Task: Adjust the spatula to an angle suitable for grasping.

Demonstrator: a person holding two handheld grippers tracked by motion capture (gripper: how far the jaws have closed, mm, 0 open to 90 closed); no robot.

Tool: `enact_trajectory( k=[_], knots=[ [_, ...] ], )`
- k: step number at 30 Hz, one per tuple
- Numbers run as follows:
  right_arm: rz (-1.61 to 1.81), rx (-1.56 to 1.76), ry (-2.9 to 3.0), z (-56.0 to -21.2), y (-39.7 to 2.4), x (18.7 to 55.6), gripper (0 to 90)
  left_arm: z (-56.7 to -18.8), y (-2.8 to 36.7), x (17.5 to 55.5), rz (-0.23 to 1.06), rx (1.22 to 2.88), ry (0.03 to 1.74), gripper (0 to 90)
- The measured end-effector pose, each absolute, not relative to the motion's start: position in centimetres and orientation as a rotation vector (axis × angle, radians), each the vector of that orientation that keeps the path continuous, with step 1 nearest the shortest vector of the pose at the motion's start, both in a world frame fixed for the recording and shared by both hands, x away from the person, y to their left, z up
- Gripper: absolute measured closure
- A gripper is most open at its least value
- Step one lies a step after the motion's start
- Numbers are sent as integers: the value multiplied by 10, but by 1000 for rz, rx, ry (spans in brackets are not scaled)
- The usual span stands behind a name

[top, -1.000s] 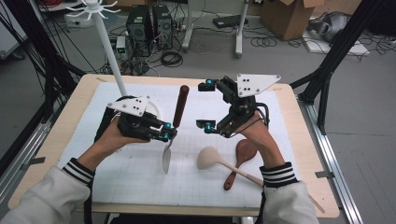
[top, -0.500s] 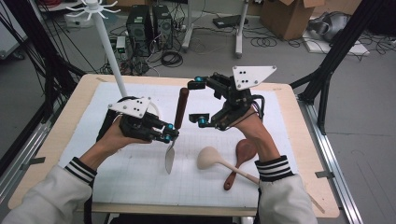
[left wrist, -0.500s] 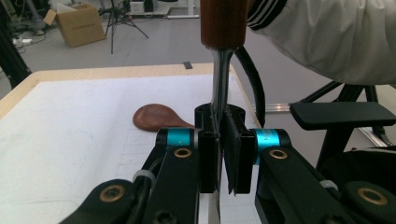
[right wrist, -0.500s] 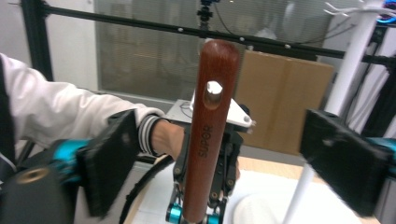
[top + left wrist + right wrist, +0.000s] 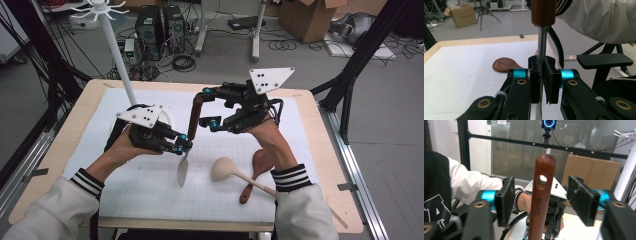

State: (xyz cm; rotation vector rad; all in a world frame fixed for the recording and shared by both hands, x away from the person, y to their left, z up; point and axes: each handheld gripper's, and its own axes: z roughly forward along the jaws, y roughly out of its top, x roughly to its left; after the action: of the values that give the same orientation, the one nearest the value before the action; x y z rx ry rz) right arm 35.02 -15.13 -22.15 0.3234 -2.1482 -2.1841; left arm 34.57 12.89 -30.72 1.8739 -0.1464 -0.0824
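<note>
A spatula with a dark wooden handle point(image 5: 195, 114) and a metal blade point(image 5: 183, 171) is held tilted above the white mat point(image 5: 150, 200). My left gripper point(image 5: 184, 146) is shut on its metal neck point(image 5: 542, 42), just below the handle. My right gripper point(image 5: 204, 107) straddles the handle's upper end point(image 5: 541, 195). Its jaws have just been closing, with the handle between them. A gap still shows on each side between the handle and the pads point(image 5: 505, 200).
A pale wooden ladle point(image 5: 225, 169) and a dark wooden spoon point(image 5: 260, 162) lie on the mat under my right forearm. A white hook stand point(image 5: 117, 55) rises at the back left. Beyond the table's far edge are cables and boxes on the floor.
My right gripper has shifted left to bring its jaws around the spatula handle, and the jaws have narrowed. The left gripper and the spatula have stayed put.
</note>
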Motion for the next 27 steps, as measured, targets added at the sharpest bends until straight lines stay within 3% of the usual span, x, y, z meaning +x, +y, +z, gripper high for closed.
enact_trajectory(
  k=[19, 25, 27],
  knots=[
    [-2139, 377, -2103, -223, -141, 356, 533, -308, 127, 345, -85, 1868, -169, 843],
    [-2124, 397, -2113, -223, -139, 356, 697, -308, 127, 345, -85, 1868, -172, 842],
    [-2120, 394, -2112, -222, -138, 356, 714, -308, 127, 345, -77, 1871, -172, 843]
  ],
)
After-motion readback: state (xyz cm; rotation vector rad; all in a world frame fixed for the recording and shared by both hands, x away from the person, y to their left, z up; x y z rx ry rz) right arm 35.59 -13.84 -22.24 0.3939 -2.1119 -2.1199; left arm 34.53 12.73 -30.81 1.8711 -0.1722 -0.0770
